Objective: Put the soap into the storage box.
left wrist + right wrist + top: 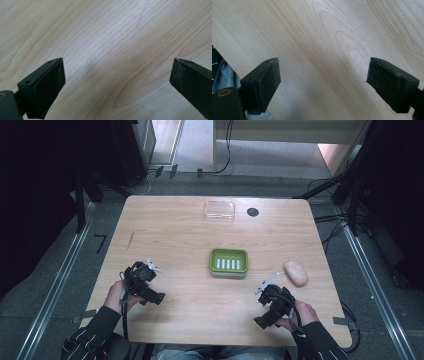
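A green soap dish (228,261) with white ridges inside sits at the middle of the wooden table (175,230). A beige oval bar (295,272) lies to its right. A clear plastic lid (219,211) rests near the far edge. My left gripper (148,288) is held over the table's front left, well left of the dish. In the left gripper view it (117,71) is open over bare wood with nothing between the jaws. My right gripper (270,310) is at the front right, below the bar. In the right gripper view it (323,71) is open and empty, near the table's front edge.
A small black round disc (252,212) sits in the tabletop next to the clear lid. Dark stands and cables surround the table on the floor. The person's patterned sleeves (90,340) come in at the bottom corners.
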`<state>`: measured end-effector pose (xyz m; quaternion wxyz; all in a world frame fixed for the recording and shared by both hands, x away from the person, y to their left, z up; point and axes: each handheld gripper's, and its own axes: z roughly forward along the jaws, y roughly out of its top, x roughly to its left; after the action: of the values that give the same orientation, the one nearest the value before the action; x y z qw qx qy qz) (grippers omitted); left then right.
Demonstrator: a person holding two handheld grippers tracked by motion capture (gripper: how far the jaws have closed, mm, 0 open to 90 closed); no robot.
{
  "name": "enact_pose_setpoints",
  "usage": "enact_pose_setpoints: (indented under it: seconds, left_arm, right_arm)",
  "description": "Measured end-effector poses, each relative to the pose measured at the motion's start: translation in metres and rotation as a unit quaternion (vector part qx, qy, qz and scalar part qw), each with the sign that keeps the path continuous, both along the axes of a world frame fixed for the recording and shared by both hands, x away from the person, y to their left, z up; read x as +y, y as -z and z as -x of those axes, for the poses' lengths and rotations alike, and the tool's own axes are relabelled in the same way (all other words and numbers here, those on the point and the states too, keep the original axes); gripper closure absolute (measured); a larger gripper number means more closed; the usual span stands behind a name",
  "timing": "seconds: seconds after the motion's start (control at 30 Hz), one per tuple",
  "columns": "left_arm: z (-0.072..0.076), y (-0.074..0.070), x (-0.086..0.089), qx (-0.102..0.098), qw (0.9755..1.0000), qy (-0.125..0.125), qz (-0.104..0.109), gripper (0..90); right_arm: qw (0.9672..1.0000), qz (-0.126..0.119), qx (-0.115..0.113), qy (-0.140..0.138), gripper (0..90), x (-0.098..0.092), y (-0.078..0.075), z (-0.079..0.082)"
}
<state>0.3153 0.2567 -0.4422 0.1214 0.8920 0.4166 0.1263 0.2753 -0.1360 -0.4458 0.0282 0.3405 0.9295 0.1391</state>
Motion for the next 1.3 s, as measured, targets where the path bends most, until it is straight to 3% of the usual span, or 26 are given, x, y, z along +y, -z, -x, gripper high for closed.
enact_pose_setpoints:
  seconds: [1.3]
  left_arm:
    - [0.0,0.0,0.001,-0.001,1.0,-0.002,0.0,0.6]
  right_arm:
    - [0.9971,-0.013,-0.038,0.064,12.7,-0.028,-0.018,-0.019]
